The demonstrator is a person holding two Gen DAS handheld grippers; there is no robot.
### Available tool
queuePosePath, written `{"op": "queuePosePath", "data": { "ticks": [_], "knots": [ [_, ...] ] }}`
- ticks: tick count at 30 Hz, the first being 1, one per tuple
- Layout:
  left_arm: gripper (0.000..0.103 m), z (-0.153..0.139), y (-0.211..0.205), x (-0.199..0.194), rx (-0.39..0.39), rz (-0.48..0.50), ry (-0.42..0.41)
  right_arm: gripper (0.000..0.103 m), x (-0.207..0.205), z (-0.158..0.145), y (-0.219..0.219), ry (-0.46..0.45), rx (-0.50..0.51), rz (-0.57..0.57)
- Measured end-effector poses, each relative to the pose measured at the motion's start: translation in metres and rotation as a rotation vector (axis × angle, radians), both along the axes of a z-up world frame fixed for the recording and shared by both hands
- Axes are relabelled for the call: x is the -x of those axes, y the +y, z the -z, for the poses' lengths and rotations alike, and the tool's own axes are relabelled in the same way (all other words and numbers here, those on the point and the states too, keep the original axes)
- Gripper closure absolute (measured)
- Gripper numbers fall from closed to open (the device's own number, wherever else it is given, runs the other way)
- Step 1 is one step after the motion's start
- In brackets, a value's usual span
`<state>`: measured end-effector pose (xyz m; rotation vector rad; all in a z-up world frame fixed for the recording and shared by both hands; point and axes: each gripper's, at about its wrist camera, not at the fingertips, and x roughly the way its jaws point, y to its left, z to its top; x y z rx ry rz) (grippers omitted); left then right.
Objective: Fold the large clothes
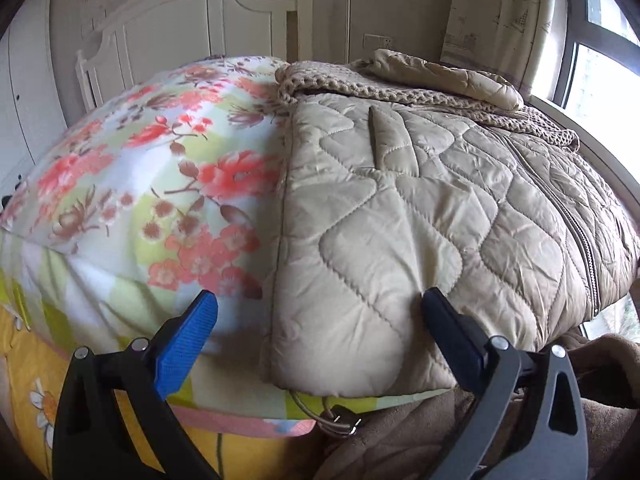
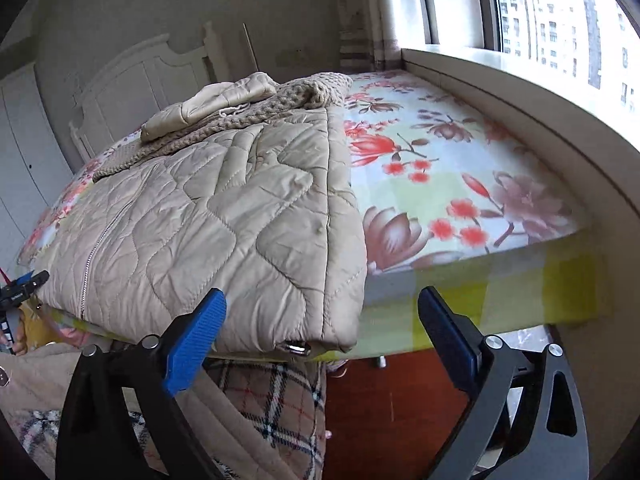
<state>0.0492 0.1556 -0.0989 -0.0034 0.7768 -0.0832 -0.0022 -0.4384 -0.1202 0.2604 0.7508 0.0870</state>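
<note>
Your quilted beige jacket (image 1: pixel 400 208) lies flat on the bed's floral sheet (image 1: pixel 168 168), front up with the zipper (image 2: pixel 106 236) closed, sleeves tucked in and a knitted collar (image 1: pixel 360 80) bunched at the far end toward the white headboard (image 1: pixel 192 20). Its long axis runs straight away from you, hem at the near edge of the mattress, collar far off. Your left gripper (image 1: pixel 320 312) stands with its jaws wide apart and holds nothing; the jacket's near left hem corner sits between its fingers, the right finger (image 1: pixel 444 320) resting at or just over the fabric. Your right gripper (image 2: pixel 320 312) is likewise spread and empty, straddling the near right hem corner (image 2: pixel 320 340), where a metal snap (image 2: pixel 298 347) shows. Each hand is nearest its own corner, so the coming move looks like pinching both corners and carrying the hem up along the long axis toward the collar. Plaid cloth (image 2: pixel 276 400) hangs below the bed edge.
</note>
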Motion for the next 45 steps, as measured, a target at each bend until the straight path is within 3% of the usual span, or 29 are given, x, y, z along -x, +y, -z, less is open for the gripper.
{"op": "queuePosePath", "data": {
  "ticks": [3,7,12,18,20,22,23,24,25,27,29,32,37,42,45],
  "knots": [
    [0.002,0.0,0.001,0.001,-0.004,0.012,-0.003,0.03,-0.006,0.009,0.007,0.025,-0.041,-0.034],
    [0.002,0.001,0.005,0.005,0.002,0.031,-0.006,0.035,-0.01,0.01,0.017,0.021,-0.04,-0.059],
    [0.002,0.001,0.007,0.009,0.01,0.052,0.008,0.052,-0.008,0.009,0.009,0.01,-0.065,-0.035],
    [0.004,0.001,0.009,0.013,0.035,0.051,0.011,0.052,-0.012,0.012,0.01,0.012,-0.085,-0.016],
    [0.017,-0.001,0.005,0.017,0.026,0.06,-0.002,0.05,-0.013,0.014,0.01,0.012,-0.097,-0.009],
    [0.054,-0.005,0.0,0.021,0.03,0.102,-0.015,0.049,-0.013,0.014,0.01,0.008,-0.099,-0.008],
    [0.06,-0.007,-0.003,0.021,0.037,0.116,-0.006,0.05,-0.013,0.014,0.01,0.005,-0.096,-0.009],
    [0.075,-0.008,-0.005,0.021,0.044,0.123,-0.007,0.052,-0.012,0.014,0.011,0.0,-0.086,-0.007],
    [0.083,-0.01,-0.005,0.022,0.054,0.123,-0.015,0.054,-0.011,0.013,0.012,-0.006,-0.072,-0.009],
    [0.087,-0.019,-0.004,0.027,0.081,0.122,-0.055,0.076,-0.006,0.01,0.017,-0.03,-0.034,-0.029],
    [0.088,-0.03,-0.003,0.031,0.094,0.119,-0.093,0.08,0.0,0.002,0.021,-0.064,-0.008,-0.042],
    [0.088,-0.054,0.007,0.038,0.17,0.117,-0.143,0.082,0.005,-0.011,0.025,-0.101,0.01,-0.058],
    [0.089,-0.101,0.035,0.071,0.332,0.164,-0.218,0.083,0.028,-0.051,0.02,-0.193,-0.055,-0.102],
    [0.088,-0.128,0.085,0.124,0.531,0.224,-0.306,0.083,0.096,-0.107,0.002,-0.351,-0.087,-0.195],
    [0.088,-0.147,0.098,0.133,0.616,0.249,-0.353,0.083,0.126,-0.138,0.0,-0.456,-0.08,-0.23]
  ]
}}
